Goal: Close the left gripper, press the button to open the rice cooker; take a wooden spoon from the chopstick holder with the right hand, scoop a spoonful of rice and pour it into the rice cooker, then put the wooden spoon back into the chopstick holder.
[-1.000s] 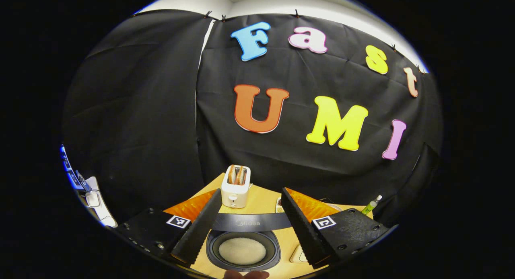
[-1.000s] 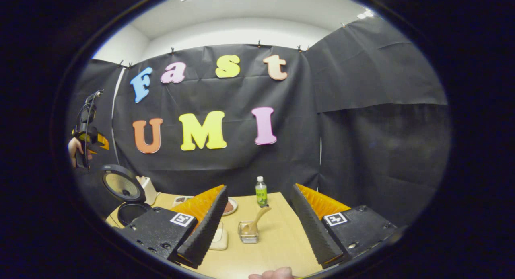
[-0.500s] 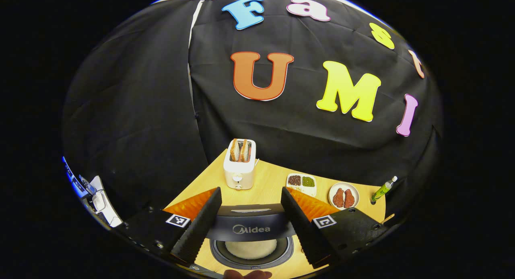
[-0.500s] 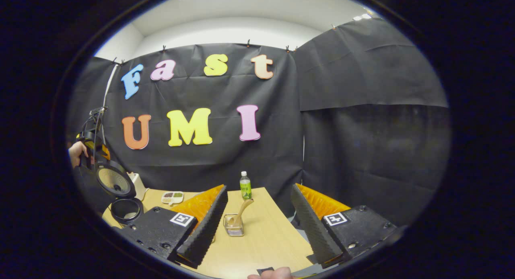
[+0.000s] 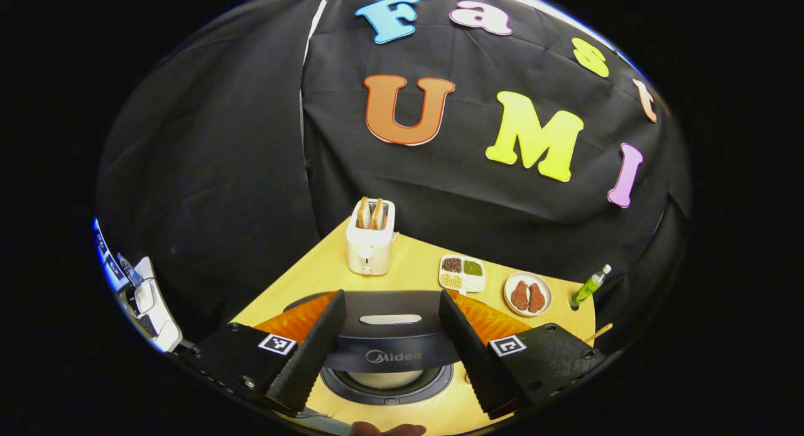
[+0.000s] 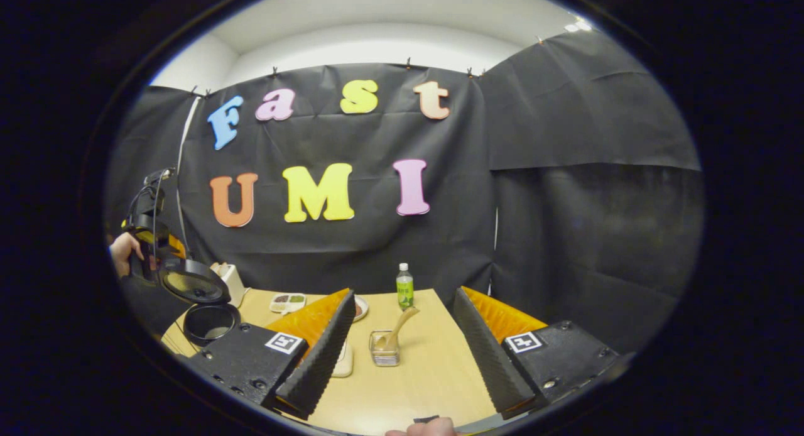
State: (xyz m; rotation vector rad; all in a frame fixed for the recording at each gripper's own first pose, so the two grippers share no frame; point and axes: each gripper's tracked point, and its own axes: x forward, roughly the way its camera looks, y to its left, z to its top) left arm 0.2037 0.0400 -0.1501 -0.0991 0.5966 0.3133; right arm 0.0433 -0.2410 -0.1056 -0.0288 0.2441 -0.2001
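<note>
1. The bench (image 6: 427,386) is light wood and stands against the black cloth wall.
2. A white toaster (image 5: 370,238) with two slices in its slots stands at the far edge.
3. An open rice cooker (image 5: 389,360) sits at the near side, its lid (image 6: 193,280) tilted up.
4. A divided snack tray (image 5: 462,273) and a plate of reddish pieces (image 5: 527,294) lie side by side.
5. A green bottle (image 6: 405,286) stands upright near the back.
6. A clear chopstick holder (image 6: 385,351) carries a wooden spoon (image 6: 402,326), leaning.
</note>
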